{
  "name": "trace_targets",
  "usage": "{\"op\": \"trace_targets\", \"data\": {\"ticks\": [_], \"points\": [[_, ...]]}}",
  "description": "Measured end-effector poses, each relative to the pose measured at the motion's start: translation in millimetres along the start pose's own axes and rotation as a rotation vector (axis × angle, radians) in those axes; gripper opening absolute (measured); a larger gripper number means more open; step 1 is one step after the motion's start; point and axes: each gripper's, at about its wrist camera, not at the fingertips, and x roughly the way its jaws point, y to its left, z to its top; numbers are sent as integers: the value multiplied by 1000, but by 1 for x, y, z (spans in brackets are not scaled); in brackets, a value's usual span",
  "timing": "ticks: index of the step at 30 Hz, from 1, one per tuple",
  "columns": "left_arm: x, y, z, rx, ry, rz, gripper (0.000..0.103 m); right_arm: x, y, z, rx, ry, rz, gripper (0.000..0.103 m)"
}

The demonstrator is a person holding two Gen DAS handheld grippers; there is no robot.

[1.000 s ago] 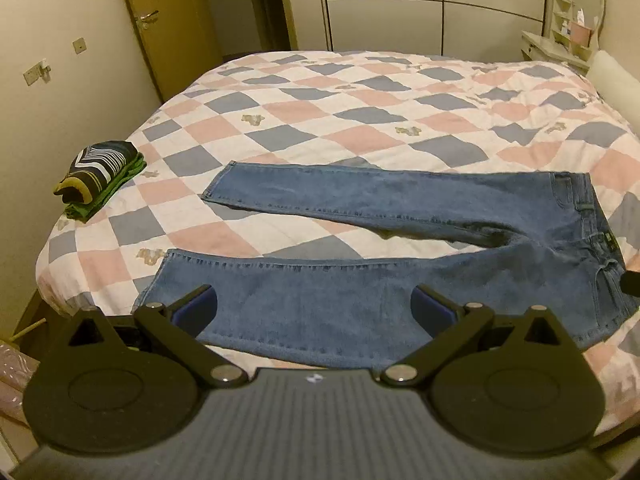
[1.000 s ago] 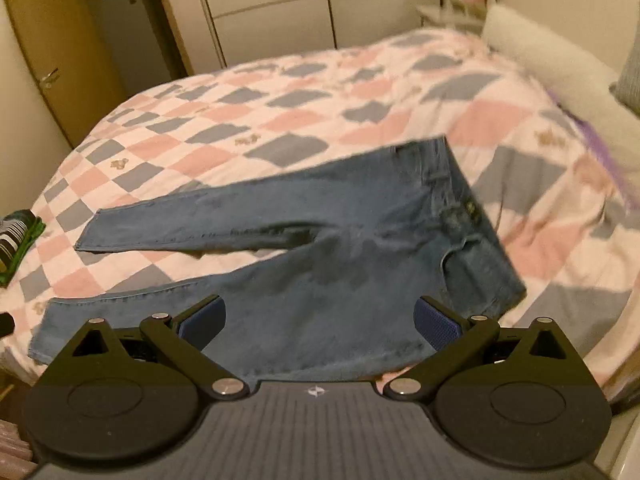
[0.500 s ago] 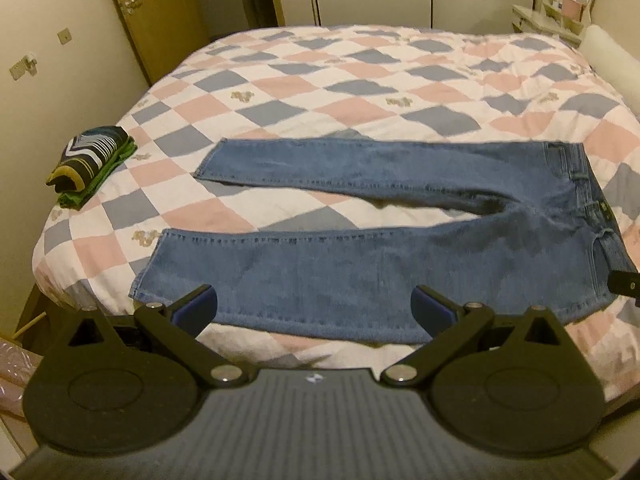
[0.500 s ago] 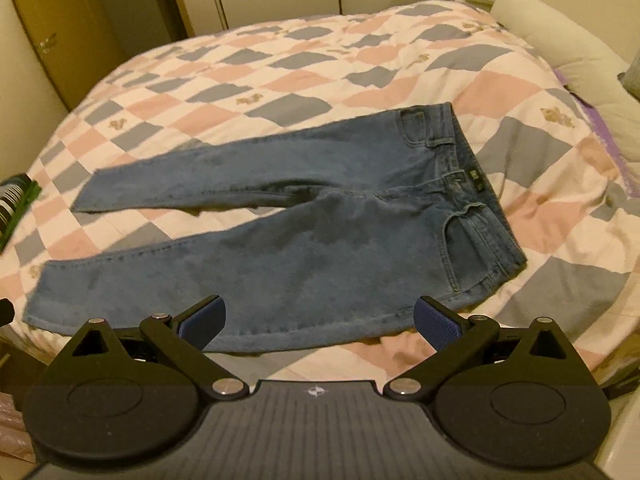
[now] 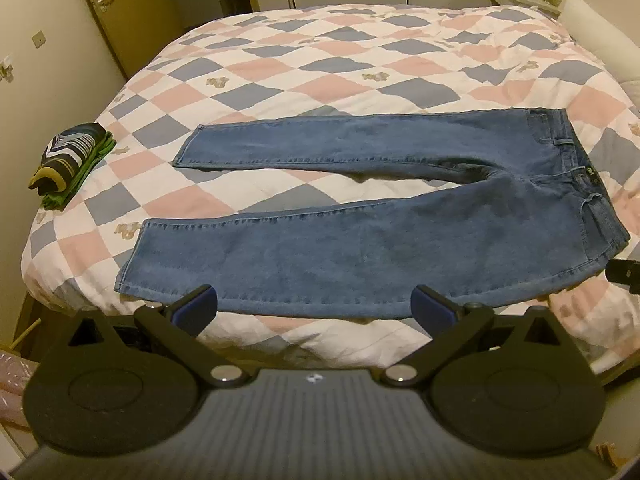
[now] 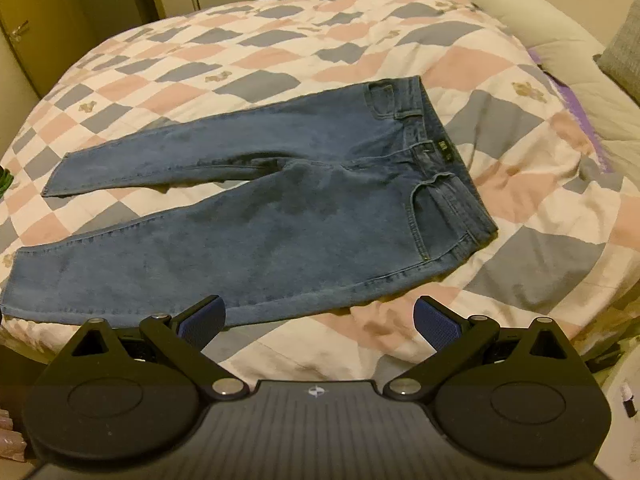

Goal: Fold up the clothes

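Both grippers — left [image 5: 314, 304], right [image 6: 318, 316] — have backed off the jeans [image 5: 360, 240], jaws apart and empty; the fold hasn't started — jeans lie spread flat.

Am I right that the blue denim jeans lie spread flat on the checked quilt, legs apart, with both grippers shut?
Not quite. Both wrist views show the left gripper and right gripper open, fingers wide apart. The blue denim jeans do lie flat on the checked quilt, legs apart.
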Motion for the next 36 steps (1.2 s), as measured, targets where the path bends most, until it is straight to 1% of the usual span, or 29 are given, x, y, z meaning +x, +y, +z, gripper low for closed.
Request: {"op": "trace_targets", "data": {"ticks": [6, 13, 19, 25, 29, 33, 36], "points": [[0, 2, 2, -2, -3, -13, 102, -6, 0, 2, -4, -17, -18, 103], [-4, 2, 4, 2, -15, -16, 102, -8, 0, 4, -11, -25, -12, 103], [-5, -1, 3, 2, -12, -11, 102, -6, 1, 6, -18, -19, -3, 103], [0, 1, 7, 5, -14, -9, 102, 6, 5, 13, -23, 3, 7, 103], [15, -1, 16, 24, -7, -32, 102, 22, 5, 18, -13, 40, 13, 103], [45, -7, 32, 34, 33, -88, 102, 45, -6, 25, 35, 79, 36, 103], [74, -15, 49, 33, 73, -126, 102, 63, -16, 34, 81, 83, 38, 103]]}}
